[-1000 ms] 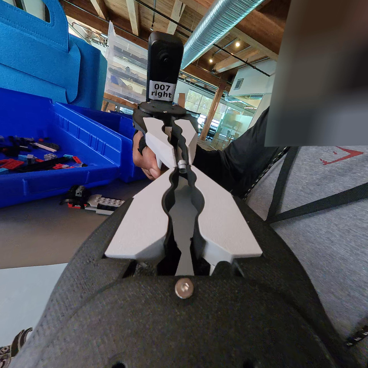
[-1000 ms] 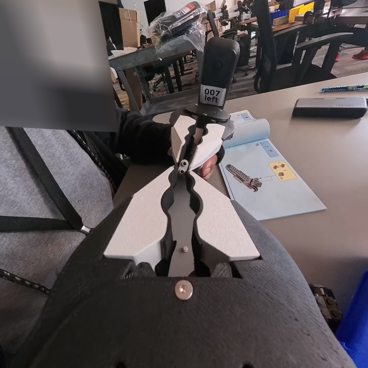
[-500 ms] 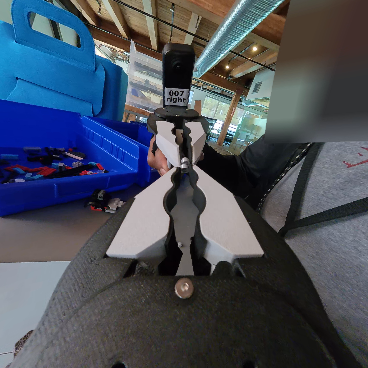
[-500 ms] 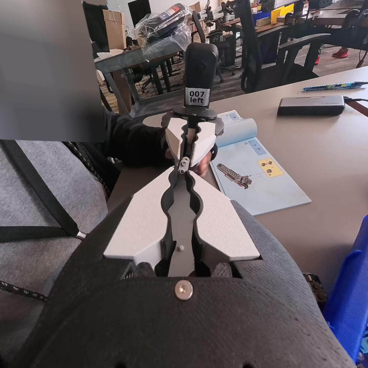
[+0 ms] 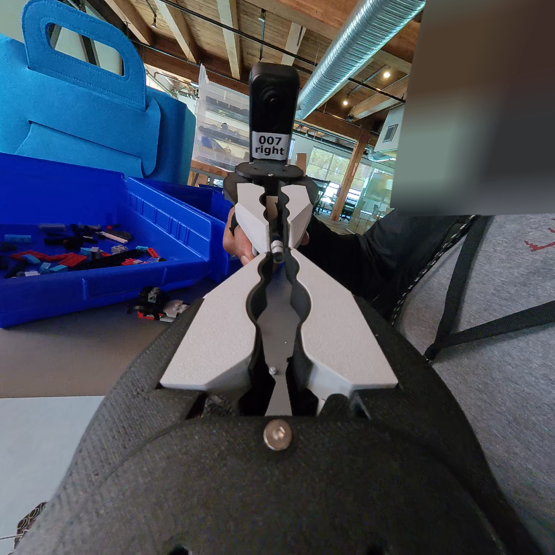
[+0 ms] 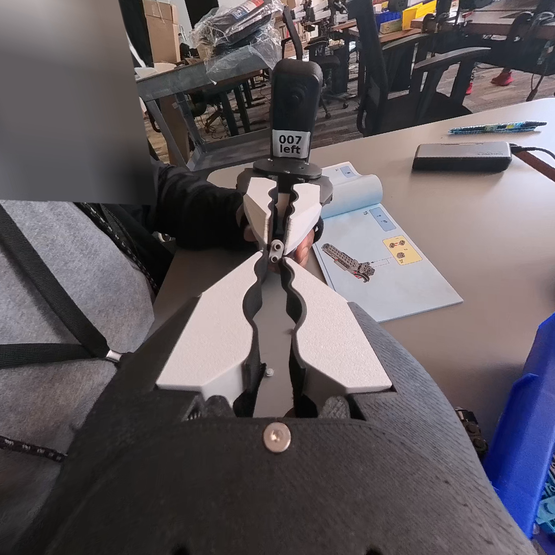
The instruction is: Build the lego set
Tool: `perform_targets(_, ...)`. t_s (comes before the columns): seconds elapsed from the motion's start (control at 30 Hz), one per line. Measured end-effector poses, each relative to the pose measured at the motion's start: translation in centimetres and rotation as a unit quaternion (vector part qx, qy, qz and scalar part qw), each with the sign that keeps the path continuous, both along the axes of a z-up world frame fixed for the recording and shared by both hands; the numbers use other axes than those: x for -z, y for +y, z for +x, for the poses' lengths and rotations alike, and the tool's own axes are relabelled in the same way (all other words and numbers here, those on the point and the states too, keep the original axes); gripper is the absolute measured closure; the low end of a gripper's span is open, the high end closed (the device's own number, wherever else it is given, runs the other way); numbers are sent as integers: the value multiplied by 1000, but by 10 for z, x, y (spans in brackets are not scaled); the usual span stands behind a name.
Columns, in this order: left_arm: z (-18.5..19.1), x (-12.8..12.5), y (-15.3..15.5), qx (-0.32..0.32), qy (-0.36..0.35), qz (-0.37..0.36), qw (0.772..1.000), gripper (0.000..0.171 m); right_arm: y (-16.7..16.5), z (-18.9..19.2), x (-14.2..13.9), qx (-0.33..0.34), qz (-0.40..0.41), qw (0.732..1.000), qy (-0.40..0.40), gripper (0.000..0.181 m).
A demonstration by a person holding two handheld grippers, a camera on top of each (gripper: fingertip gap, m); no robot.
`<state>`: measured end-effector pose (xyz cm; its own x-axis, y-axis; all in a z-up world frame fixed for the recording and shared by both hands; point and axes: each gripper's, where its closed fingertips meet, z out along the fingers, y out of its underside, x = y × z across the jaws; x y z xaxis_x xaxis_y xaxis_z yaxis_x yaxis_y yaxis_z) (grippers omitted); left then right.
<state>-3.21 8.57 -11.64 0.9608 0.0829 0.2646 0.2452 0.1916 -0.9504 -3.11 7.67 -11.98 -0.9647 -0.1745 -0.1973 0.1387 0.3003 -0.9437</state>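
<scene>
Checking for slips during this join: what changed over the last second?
Little: both views swung slightly, so more of the blue bin shows. The left gripper and right gripper stay tip to tip, shut on the small grey piece. Nothing taken or released. The booklet stays put.

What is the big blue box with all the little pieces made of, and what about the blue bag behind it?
The big blue bin looks like hard, shiny moulded plastic: its walls have glossy highlights and stiff ribs. The lighter blue bag with handle seems to be soft matte felt: no shine, stitched seams along its edges.
</scene>
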Motion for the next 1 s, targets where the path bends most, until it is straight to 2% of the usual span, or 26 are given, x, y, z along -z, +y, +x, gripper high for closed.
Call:
perform_targets(0.7, -5, -5, -3, -27, 13, 20, 999, 163, -7, -3, 0, 14, -20, 999, -20, 173)
perform_targets(1.0, -7, -6, -4, -22, -9, 34, 999, 163, -15, -3, 1, 24, -42, 999, -26, 173)
